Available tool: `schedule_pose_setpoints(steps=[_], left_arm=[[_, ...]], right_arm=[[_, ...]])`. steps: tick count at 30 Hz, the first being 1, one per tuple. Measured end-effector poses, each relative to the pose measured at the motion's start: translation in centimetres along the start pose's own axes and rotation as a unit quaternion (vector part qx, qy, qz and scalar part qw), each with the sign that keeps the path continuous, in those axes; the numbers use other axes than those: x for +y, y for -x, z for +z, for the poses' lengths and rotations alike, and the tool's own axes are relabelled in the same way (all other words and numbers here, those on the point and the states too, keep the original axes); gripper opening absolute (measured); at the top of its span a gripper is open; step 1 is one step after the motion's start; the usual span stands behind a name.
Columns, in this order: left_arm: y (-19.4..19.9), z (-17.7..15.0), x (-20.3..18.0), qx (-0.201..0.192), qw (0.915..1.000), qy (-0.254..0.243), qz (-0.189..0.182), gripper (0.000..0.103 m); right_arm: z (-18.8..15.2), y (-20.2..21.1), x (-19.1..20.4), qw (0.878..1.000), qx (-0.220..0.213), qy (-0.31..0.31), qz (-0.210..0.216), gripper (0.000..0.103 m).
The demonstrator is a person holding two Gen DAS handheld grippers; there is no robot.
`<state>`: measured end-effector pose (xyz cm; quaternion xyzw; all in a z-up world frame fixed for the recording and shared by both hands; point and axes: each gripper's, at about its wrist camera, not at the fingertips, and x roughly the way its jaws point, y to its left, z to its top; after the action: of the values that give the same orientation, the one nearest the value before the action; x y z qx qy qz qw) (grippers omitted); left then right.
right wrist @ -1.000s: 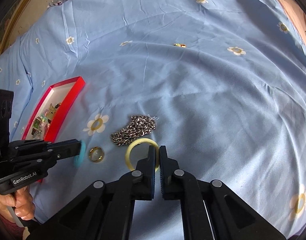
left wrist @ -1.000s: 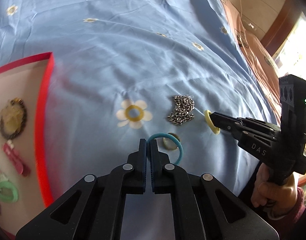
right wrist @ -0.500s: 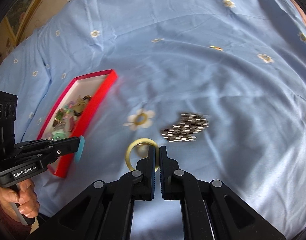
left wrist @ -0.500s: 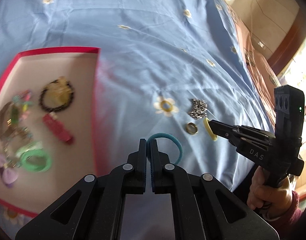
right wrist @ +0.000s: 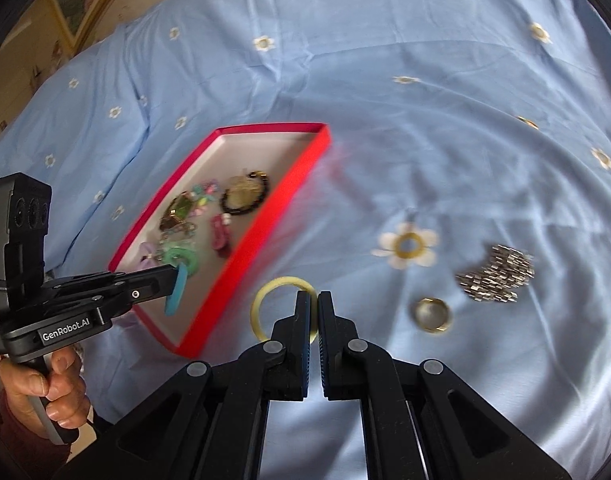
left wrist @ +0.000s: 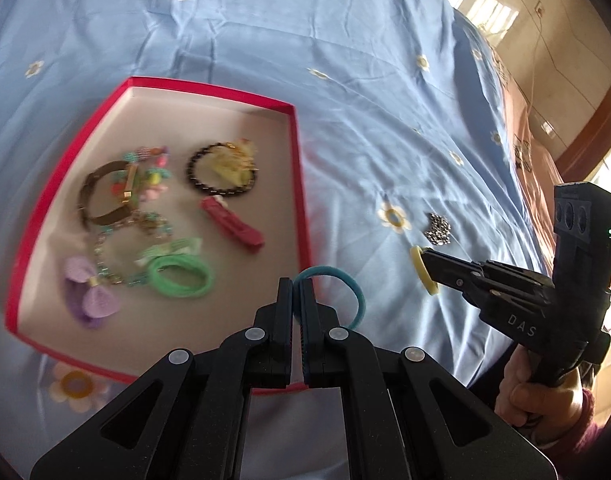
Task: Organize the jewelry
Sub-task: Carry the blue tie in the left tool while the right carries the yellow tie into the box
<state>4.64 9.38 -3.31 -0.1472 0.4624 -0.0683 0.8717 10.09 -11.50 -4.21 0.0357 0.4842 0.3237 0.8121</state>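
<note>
My left gripper [left wrist: 296,285] is shut on a teal hair tie [left wrist: 347,285], held above the near right edge of the red box [left wrist: 297,152]; in the right wrist view the left gripper [right wrist: 173,278] carries the teal hair tie [right wrist: 175,292] over the red box [right wrist: 261,232]. My right gripper [right wrist: 314,298] is shut on a yellow ring-shaped band [right wrist: 265,300], just right of the box; the left wrist view shows the right gripper [left wrist: 425,258] with the yellow band [left wrist: 421,274]. A silver chain [right wrist: 495,274] and a gold ring [right wrist: 433,314] lie on the blue sheet.
Inside the box lie a black bead bracelet [left wrist: 221,176], a red clip [left wrist: 233,224], green hair ties [left wrist: 181,278], a purple bow [left wrist: 91,294] and several other pieces. The blue flowered sheet [right wrist: 425,120] covers the bed. A hand [right wrist: 45,388] grips the left handle.
Both grippers moved left from the chain and gold ring toward the red box, carrying the teal hair tie and yellow band. The box now fills the left wrist view.
</note>
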Motion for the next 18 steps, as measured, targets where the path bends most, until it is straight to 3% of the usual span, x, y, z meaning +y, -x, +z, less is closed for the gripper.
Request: schedule_pose_setpoints(steps=[18], left_arm=[[3.0,-1.2,7.2,-0.021,0.9971,0.056,0.047,0.002]], right_arm=[[1.2,-3.0,8.0,0.996,0.019,0.075,0.044,0.003]])
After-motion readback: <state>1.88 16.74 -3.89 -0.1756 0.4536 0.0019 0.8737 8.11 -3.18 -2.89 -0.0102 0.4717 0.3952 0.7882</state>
